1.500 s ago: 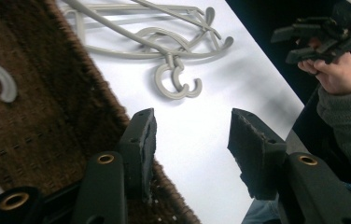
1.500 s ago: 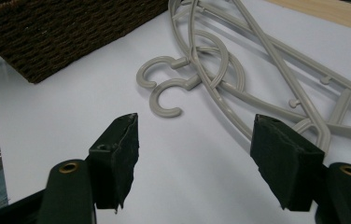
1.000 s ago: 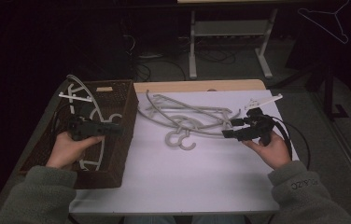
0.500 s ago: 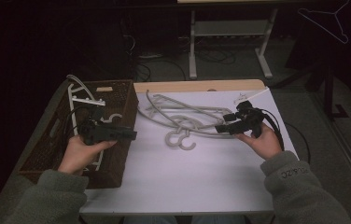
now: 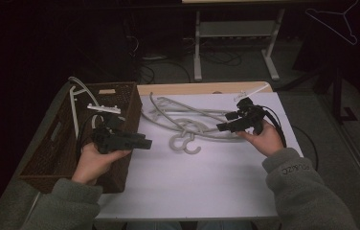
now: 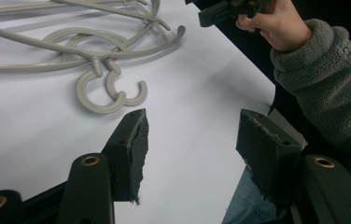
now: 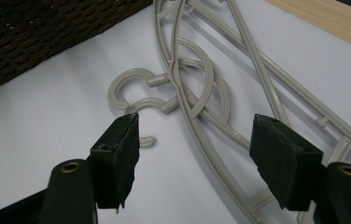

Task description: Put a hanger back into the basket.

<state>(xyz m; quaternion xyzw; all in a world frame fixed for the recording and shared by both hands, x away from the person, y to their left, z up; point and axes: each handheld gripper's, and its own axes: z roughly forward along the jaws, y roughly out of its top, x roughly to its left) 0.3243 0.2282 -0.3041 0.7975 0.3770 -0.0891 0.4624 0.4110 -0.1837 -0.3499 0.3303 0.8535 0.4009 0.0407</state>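
Left hand-held gripper (image 5: 142,143) being held spread w/ nothing btwn pads, jaws just been opening, grey hangers (image 5: 187,125) lying on table (image 5: 207,182) ahead of it, right hand-held gripper (image 5: 222,126) being held spread just over hangers, wicker basket (image 5: 49,148) beside left one.

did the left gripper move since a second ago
Yes. The left gripper, jaws just opening and empty, has come out from over the brown basket, past its right wall, toward the grey hangers on the white sheet.

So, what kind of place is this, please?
Probably a workshop or lab bench set up for recording, not a home. A white-covered table holds loose plastic hangers and a woven basket, a metal stand and cables sit on the dark floor behind, and another hanger hangs there.
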